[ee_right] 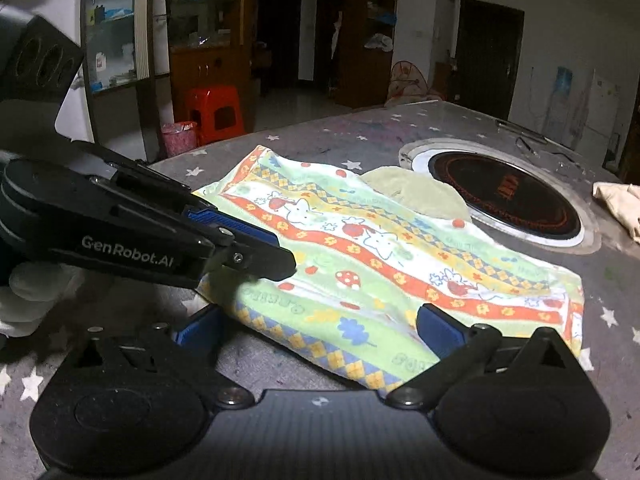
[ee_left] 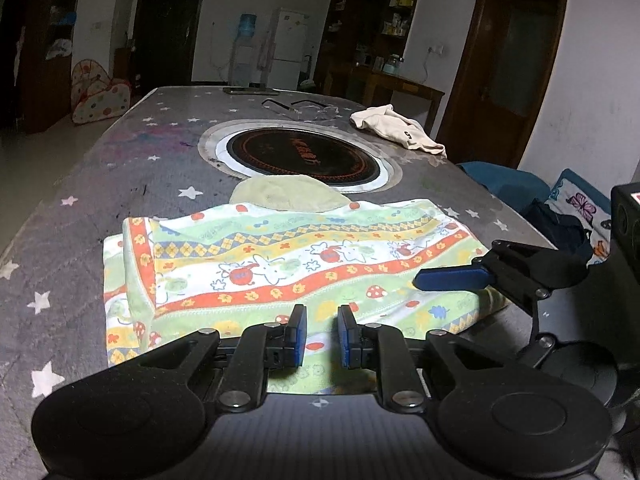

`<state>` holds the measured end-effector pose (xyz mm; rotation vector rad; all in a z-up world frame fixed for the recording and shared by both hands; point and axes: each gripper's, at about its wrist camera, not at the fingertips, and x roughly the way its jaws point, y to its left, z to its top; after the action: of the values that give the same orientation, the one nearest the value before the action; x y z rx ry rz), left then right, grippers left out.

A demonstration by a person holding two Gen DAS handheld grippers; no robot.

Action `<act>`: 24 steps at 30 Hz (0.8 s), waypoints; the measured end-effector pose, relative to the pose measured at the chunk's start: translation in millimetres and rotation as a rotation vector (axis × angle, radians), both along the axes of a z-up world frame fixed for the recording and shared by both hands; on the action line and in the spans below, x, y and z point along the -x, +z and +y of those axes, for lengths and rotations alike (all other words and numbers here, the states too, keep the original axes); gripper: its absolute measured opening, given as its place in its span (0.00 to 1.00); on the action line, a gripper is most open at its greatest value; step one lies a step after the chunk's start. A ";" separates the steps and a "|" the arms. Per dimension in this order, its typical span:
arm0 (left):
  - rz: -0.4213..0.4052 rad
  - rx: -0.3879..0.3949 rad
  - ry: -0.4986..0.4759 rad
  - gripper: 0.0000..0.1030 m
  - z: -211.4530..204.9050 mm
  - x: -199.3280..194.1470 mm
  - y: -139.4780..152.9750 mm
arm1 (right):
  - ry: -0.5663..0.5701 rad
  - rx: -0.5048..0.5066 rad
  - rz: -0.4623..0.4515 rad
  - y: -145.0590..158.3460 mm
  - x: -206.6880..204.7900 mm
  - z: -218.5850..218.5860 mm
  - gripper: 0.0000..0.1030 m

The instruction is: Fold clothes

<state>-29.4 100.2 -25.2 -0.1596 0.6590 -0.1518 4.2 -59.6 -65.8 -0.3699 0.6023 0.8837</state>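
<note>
Right wrist view shows your right gripper [ee_right: 320, 326] wide open and empty, straddling the near edge of the printed cloth [ee_right: 384, 256], which lies flat on the table [ee_right: 312, 136]. Its long side runs left to right before you. Your left gripper [ee_left: 322, 334] hovers over the same edge, nearly closed, holding nothing.

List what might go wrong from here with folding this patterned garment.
1. The right claw stands wide open over the near edge of the patterned garment; unheld, the folded layer may slip open.
2. The left claw has a narrow gap with nothing clamped, so a pull could miss the cloth.
3. The pale green cloth is tucked under the far edge and may drag along.
</note>
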 end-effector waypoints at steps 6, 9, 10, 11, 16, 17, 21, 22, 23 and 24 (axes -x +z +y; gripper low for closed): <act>0.005 0.003 -0.003 0.19 -0.3 0.6 0.2 | 0.001 -0.002 0.004 -0.6 -1.1 0.0 1.00; 0.014 0.027 -0.002 0.19 3.6 0.1 1.1 | 0.004 -0.008 0.008 0.1 -1.4 -1.3 1.00; 0.018 0.036 -0.003 0.20 5.4 0.2 1.8 | 0.008 -0.008 0.008 0.9 -1.3 -2.7 1.00; 0.020 0.042 -0.004 0.20 7.4 0.9 2.3 | 0.007 -0.010 0.009 2.3 -0.9 -5.4 1.00; 0.008 0.065 0.007 0.29 18.3 7.6 9.2 | -0.069 -0.085 0.042 15.6 -4.7 -27.5 1.00; 0.001 0.068 0.010 0.30 19.4 8.9 11.4 | -0.099 -0.114 0.051 19.3 -7.0 -33.2 1.00; -0.012 0.066 0.006 0.30 16.5 8.8 15.2 | -0.214 -0.132 0.060 22.3 -17.9 -42.7 1.00; -0.002 0.057 0.002 0.30 14.7 7.8 12.9 | -0.228 -0.116 0.066 19.8 -19.9 -42.9 1.00; 0.000 0.051 0.001 0.30 13.8 8.2 10.1 | -0.234 -0.095 0.071 16.6 -20.9 -43.0 1.00; 0.003 0.044 0.000 0.30 13.0 8.6 7.4 | -0.238 -0.070 0.070 13.0 -20.9 -43.2 1.00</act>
<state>-38.1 113.2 -17.8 -0.2022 0.6590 -0.1664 25.1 -102.8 -52.7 -0.1993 0.6633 0.6893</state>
